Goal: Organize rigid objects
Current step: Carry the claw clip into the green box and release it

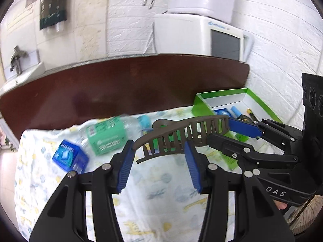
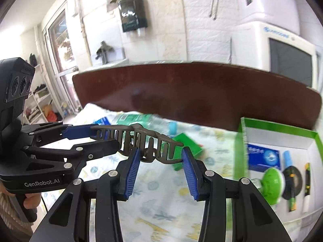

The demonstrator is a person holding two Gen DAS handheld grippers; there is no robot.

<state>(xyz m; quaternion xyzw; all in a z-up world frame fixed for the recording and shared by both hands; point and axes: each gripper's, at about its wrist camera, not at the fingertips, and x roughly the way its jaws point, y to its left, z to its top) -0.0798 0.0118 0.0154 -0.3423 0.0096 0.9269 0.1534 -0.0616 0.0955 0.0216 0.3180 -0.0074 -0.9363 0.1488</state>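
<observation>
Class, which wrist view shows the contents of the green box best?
The right wrist view: the green box lies open, showing a blue packet, green ball and tape. The left wrist view shows the box mostly hidden behind the right gripper.

wall: white appliance (image 1: 203, 36) | dark hanging dispenser (image 2: 132, 13) | window (image 2: 58, 40)
</observation>
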